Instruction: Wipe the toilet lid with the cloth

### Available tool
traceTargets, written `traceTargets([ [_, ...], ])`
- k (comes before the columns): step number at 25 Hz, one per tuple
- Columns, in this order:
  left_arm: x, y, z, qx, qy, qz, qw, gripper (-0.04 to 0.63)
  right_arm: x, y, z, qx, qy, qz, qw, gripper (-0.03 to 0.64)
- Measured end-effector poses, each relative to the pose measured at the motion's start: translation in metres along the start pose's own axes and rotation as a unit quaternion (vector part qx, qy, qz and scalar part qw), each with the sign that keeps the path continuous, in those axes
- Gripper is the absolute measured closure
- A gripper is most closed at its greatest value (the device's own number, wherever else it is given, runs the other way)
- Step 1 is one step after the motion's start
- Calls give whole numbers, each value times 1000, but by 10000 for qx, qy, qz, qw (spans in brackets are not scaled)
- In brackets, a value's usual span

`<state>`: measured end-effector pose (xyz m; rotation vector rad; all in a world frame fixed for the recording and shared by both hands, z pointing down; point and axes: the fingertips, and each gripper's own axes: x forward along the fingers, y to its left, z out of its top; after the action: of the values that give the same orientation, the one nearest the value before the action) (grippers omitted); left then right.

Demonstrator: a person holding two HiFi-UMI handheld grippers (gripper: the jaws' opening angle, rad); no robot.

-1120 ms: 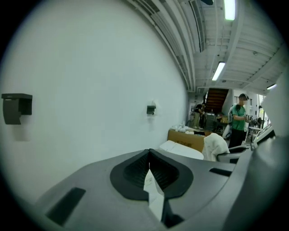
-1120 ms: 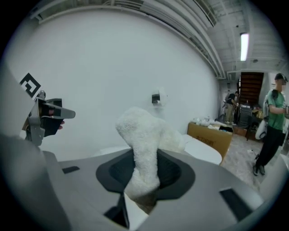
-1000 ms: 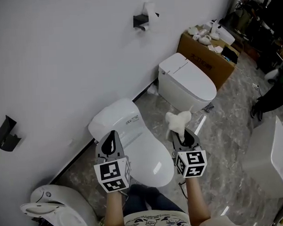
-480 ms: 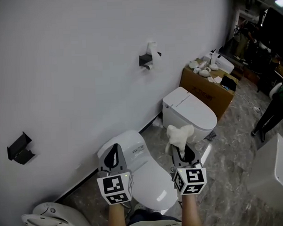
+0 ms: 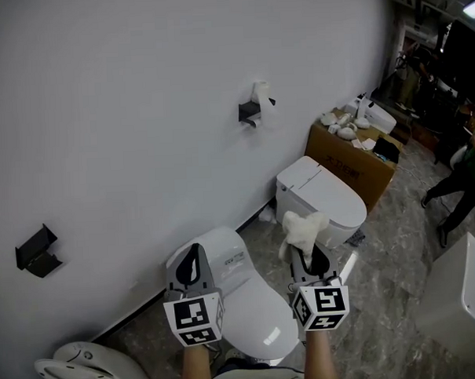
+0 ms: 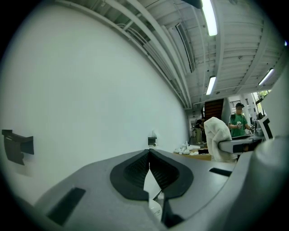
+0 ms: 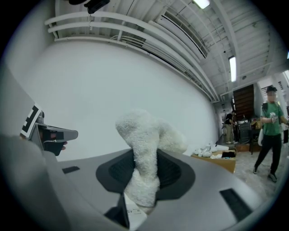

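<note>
Left claw (image 5: 194,251) and right claw (image 5: 308,256) with cloth (image 5: 302,227) pulled away from toilet lid (image 5: 254,300).

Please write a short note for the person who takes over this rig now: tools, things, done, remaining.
Left tool: shut, empty, held in the air.
Right tool: shut on the fluffy white cloth, also in the air.
The closed white toilet lid is below the tools; the cloth does not touch it.
Done: cloth gripped.
Left to do: lower the cloth, wipe the lid.

A plain white wall (image 5: 140,110) is seen above a grey marbled floor (image 5: 390,272); a cardboard box (image 5: 350,160) is set near it, and strip lights (image 6: 208,18) are lit overhead.
</note>
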<state>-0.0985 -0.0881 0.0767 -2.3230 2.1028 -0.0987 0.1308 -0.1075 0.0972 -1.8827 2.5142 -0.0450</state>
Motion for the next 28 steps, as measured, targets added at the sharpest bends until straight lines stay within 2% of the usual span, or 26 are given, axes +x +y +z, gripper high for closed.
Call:
traceTargets([
  [7,-1,8,2,32,2,42,10000,586,3,1,1,138,-9,6,9999,500],
  [28,-1,12,3,32,-11,4,10000,586,4,5,0,90,30,-54,9999,500],
])
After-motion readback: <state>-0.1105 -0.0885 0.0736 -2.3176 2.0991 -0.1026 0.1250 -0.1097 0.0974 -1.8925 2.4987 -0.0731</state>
